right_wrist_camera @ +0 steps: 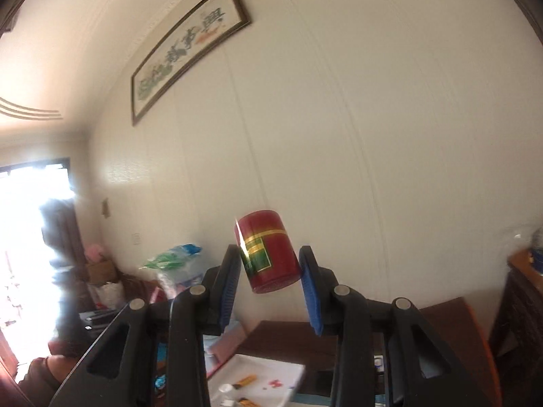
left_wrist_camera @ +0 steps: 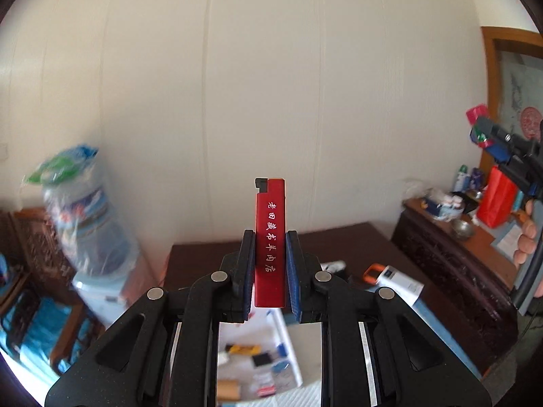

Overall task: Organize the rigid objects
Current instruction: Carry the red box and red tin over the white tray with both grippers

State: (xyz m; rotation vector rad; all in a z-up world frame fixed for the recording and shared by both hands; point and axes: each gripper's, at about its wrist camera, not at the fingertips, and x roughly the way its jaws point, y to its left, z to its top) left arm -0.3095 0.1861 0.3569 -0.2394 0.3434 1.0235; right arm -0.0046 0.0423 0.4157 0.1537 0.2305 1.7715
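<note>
Room: pale panelled wall (left_wrist_camera: 271, 84) fills both views; dark wooden table (left_wrist_camera: 339, 240) low in frame.
Left gripper (left_wrist_camera: 270, 268): closed tight on a red lighter (left_wrist_camera: 270, 240), pads pressing both long sides.
Lighter look: slim red bar, upright, white Chinese characters down its face, black notch at the top left corner.
Right gripper (right_wrist_camera: 271, 278): clamped on a red tin (right_wrist_camera: 267, 252); also seen at 3 o'clock in the left view (left_wrist_camera: 488, 139).
Tin look: small red cylinder, tilted with its top toward 11 o'clock, gold band, green-and-gold label.
Tin contact: left pad meets the label side; the right pad's touch is hard to confirm.
Hidden: white tray (left_wrist_camera: 288, 339) at 6 o'clock is mostly behind the gripper body, contents blurred; water bottle (left_wrist_camera: 85, 220) at 9 o'clock is smeared.
Cut off: framed picture (right_wrist_camera: 190, 47) at 11 o'clock, text unreadable.
Open room: both held things are up against bare wall, well apart from the sideboard (left_wrist_camera: 451, 254) at 3 o'clock.
</note>
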